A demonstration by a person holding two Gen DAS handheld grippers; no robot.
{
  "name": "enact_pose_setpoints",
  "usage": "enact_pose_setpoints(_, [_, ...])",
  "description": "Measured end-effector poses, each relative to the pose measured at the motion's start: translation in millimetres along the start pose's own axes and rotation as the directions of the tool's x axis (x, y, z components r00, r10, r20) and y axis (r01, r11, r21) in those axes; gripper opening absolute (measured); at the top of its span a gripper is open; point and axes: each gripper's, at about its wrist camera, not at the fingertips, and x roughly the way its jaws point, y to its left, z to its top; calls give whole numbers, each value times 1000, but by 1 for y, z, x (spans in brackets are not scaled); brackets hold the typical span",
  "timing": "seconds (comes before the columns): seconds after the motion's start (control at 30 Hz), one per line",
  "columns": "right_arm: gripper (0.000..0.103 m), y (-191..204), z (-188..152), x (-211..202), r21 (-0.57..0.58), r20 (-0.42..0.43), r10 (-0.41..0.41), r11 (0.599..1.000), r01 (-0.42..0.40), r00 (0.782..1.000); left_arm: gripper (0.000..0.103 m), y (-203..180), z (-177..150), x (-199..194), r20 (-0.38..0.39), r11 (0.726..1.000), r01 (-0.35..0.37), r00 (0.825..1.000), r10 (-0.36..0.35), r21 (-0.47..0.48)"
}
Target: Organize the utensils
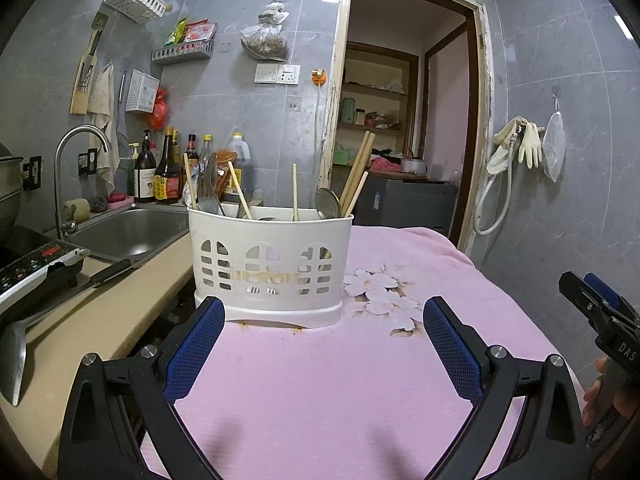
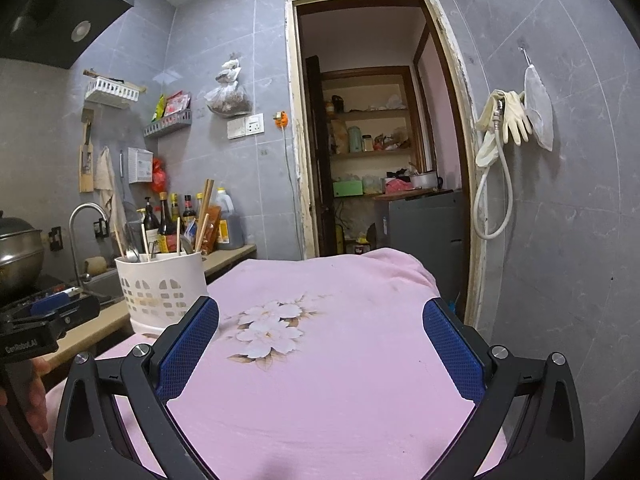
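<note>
A white plastic utensil holder (image 1: 270, 264) stands on the pink flowered cloth (image 1: 320, 392), near its left far edge. Wooden chopsticks (image 1: 358, 172) and metal spoons (image 1: 328, 202) stick up out of it. My left gripper (image 1: 323, 320) is open just in front of the holder, nothing between its blue pads. In the right wrist view the same holder (image 2: 162, 290) sits at the left, and my right gripper (image 2: 320, 322) is open over the bare cloth (image 2: 340, 380), to the right of the holder and apart from it.
A counter (image 1: 100, 320) with a steel sink (image 1: 128, 232), a tap, sauce bottles (image 1: 168, 176) and an induction cooker (image 1: 32, 268) runs along the left. A knife (image 1: 60, 300) lies on the counter. A doorway (image 1: 404, 120) opens behind the table. Gloves and a hose hang on the right wall.
</note>
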Motion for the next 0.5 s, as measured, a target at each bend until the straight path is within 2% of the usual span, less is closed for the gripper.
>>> enact_pose_setpoints(0.5, [103, 0, 1, 2, 11, -7, 16, 1000, -16, 1000, 97, 2, 0, -1, 6, 1000, -6, 1000, 6, -2])
